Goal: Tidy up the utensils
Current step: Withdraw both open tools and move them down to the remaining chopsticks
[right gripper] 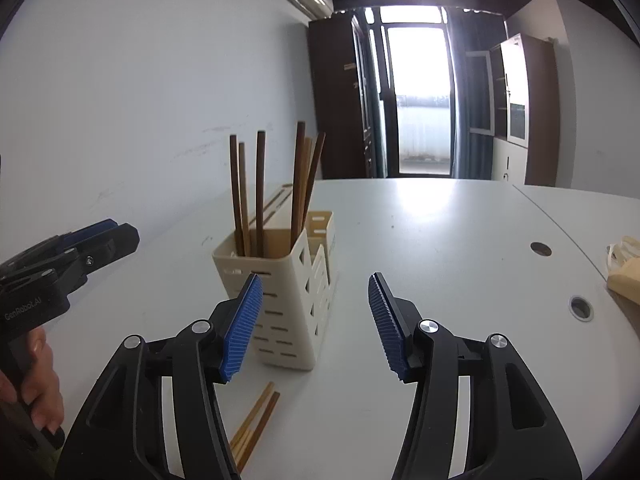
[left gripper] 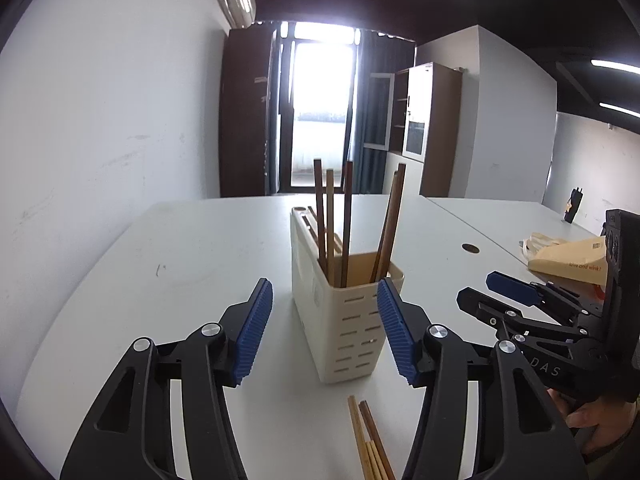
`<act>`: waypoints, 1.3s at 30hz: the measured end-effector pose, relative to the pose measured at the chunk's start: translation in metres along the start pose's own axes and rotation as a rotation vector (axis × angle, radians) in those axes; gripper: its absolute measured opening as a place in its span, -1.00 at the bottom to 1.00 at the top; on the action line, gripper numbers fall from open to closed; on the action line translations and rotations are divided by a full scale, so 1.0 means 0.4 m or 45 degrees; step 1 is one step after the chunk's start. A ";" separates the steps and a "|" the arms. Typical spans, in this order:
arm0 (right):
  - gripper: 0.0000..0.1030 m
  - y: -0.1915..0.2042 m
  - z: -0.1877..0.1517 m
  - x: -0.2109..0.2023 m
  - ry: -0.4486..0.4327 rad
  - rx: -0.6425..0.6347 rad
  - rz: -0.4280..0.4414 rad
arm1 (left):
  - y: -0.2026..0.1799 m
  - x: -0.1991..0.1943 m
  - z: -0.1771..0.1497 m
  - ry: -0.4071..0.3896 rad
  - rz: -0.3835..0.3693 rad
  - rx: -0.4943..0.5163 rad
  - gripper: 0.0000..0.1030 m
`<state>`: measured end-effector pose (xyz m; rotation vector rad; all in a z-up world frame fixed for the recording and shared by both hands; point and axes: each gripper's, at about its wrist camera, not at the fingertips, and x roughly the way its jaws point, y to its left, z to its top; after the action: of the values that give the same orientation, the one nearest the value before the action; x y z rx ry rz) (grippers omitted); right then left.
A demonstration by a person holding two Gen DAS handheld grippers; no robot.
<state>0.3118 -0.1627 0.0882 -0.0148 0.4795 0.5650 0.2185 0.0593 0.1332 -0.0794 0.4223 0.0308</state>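
A cream slotted utensil holder (left gripper: 344,320) stands on the white table (left gripper: 192,256), with several brown chopsticks (left gripper: 332,220) upright in it. It also shows in the right wrist view (right gripper: 284,300) with its chopsticks (right gripper: 260,192). More chopsticks (left gripper: 370,440) lie flat on the table in front of it, also seen in the right wrist view (right gripper: 256,420). My left gripper (left gripper: 325,330) is open and empty, its fingers on either side of the holder's near corner. My right gripper (right gripper: 315,326) is open and empty, to the right of the holder; it also shows in the left wrist view (left gripper: 492,292).
A tan paper bag (left gripper: 572,260) and a cloth bag lie at the table's right side. Round cable holes (right gripper: 580,307) sit in the tabletop on the right. A white wall runs close along the left edge of the table.
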 end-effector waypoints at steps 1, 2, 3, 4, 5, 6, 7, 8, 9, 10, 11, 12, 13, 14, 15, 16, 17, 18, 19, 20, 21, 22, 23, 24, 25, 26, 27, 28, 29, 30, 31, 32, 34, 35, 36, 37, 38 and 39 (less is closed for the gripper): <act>0.10 0.003 -0.007 -0.001 0.016 -0.001 -0.002 | 0.006 0.005 -0.011 0.021 0.000 -0.010 0.06; 0.13 0.006 -0.012 -0.002 0.031 -0.004 -0.004 | 0.008 0.006 -0.026 0.041 0.001 -0.016 0.06; 0.13 0.012 -0.019 -0.002 0.047 -0.011 -0.003 | 0.012 0.011 -0.036 0.069 -0.001 -0.020 0.06; 0.13 0.020 -0.025 0.000 0.067 -0.024 -0.002 | 0.015 0.013 -0.046 0.088 -0.009 -0.024 0.06; 0.13 0.029 -0.032 0.001 0.089 -0.036 -0.006 | 0.020 0.013 -0.055 0.095 -0.017 -0.032 0.06; 0.13 0.035 -0.038 0.005 0.111 -0.045 -0.009 | 0.023 0.014 -0.062 0.100 -0.017 -0.037 0.07; 0.13 0.040 -0.048 0.008 0.133 -0.049 -0.010 | 0.019 0.012 -0.073 0.107 -0.017 -0.039 0.08; 0.13 0.043 -0.059 0.015 0.159 -0.050 -0.011 | 0.019 0.014 -0.081 0.118 -0.021 -0.039 0.08; 0.13 0.041 -0.068 0.026 0.189 -0.048 -0.011 | 0.018 0.015 -0.087 0.128 -0.023 -0.040 0.10; 0.13 0.043 -0.076 0.036 0.221 -0.045 -0.010 | 0.016 0.015 -0.095 0.136 -0.023 -0.043 0.10; 0.13 0.044 -0.084 0.047 0.253 -0.042 -0.009 | 0.018 0.018 -0.102 0.144 -0.026 -0.047 0.10; 0.13 0.043 -0.091 0.057 0.280 -0.039 -0.009 | 0.018 0.019 -0.107 0.152 -0.028 -0.050 0.10; 0.13 0.044 -0.097 0.067 0.303 -0.040 -0.007 | 0.019 0.020 -0.111 0.157 -0.029 -0.051 0.11; 0.13 0.046 -0.103 0.078 0.326 -0.047 -0.008 | 0.017 0.021 -0.114 0.161 -0.027 -0.050 0.11; 0.13 0.049 -0.109 0.089 0.347 -0.056 -0.017 | 0.017 0.024 -0.118 0.163 -0.021 -0.046 0.12; 0.13 0.049 -0.114 0.101 0.371 -0.060 -0.030 | 0.016 0.027 -0.119 0.166 -0.015 -0.043 0.12; 0.13 0.050 -0.120 0.112 0.397 -0.058 -0.028 | 0.017 0.031 -0.123 0.173 -0.013 -0.041 0.12; 0.13 0.050 -0.126 0.123 0.426 -0.050 -0.017 | 0.018 0.035 -0.123 0.181 -0.015 -0.041 0.12; 0.13 0.050 -0.133 0.135 0.459 -0.041 -0.011 | 0.020 0.038 -0.126 0.188 -0.016 -0.043 0.12; 0.13 0.049 -0.140 0.147 0.493 -0.031 -0.006 | 0.022 0.040 -0.128 0.193 -0.017 -0.046 0.12; 0.13 0.047 -0.146 0.159 0.524 -0.017 0.004 | 0.024 0.043 -0.130 0.201 -0.018 -0.049 0.12; 0.13 0.044 -0.153 0.169 0.553 0.000 0.011 | 0.027 0.046 -0.130 0.207 -0.020 -0.054 0.12; 0.13 0.044 -0.160 0.179 0.582 0.011 0.013 | 0.029 0.048 -0.133 0.211 -0.021 -0.057 0.12; 0.13 0.043 -0.167 0.189 0.604 0.019 0.016 | 0.031 0.051 -0.135 0.215 -0.021 -0.058 0.14; 0.13 0.043 -0.173 0.197 0.623 0.024 0.019 | 0.033 0.054 -0.136 0.220 -0.017 -0.059 0.14; 0.13 0.044 -0.178 0.204 0.640 0.027 0.021 | 0.036 0.056 -0.137 0.226 -0.016 -0.062 0.14; 0.13 0.045 -0.181 0.210 0.654 0.030 0.022 | 0.039 0.058 -0.138 0.230 -0.019 -0.069 0.14; 0.13 0.046 -0.184 0.216 0.667 0.030 0.020 | 0.042 0.058 -0.140 0.231 -0.023 -0.075 0.14; 0.13 0.049 -0.186 0.223 0.679 0.031 0.018 | 0.045 0.060 -0.140 0.235 -0.026 -0.081 0.14; 0.13 0.049 -0.193 0.230 0.690 0.035 0.017 | 0.050 0.062 -0.141 0.239 -0.025 -0.089 0.14; 0.12 0.051 -0.199 0.237 0.704 0.034 0.018 | 0.055 0.065 -0.143 0.244 -0.023 -0.097 0.14; 0.12 0.054 -0.204 0.242 0.720 0.030 0.018 | 0.059 0.069 -0.144 0.252 -0.023 -0.105 0.14; 0.12 0.056 -0.210 0.257 0.739 0.025 0.015 | 0.067 0.078 -0.147 0.270 -0.029 -0.118 0.14; 0.12 0.058 -0.216 0.262 0.749 0.025 0.016 | 0.069 0.081 -0.149 0.277 -0.031 -0.124 0.14; 0.11 0.060 -0.222 0.267 0.758 0.026 0.015 | 0.072 0.085 -0.151 0.283 -0.029 -0.127 0.14; 0.07 0.062 -0.228 0.272 0.765 0.023 0.015 | 0.074 0.087 -0.153 0.287 -0.027 -0.129 0.14; 0.05 0.064 -0.235 0.277 0.771 0.019 0.011 | 0.075 0.090 -0.155 0.292 -0.024 -0.131 0.14; 0.04 0.066 -0.241 0.281 0.776 0.015 0.006 | 0.077 0.091 -0.156 0.297 -0.025 -0.134 0.14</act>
<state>0.3392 -0.0968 -0.0441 -0.1787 1.0757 0.5584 0.2248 0.0852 0.0593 -0.1917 0.6530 0.0241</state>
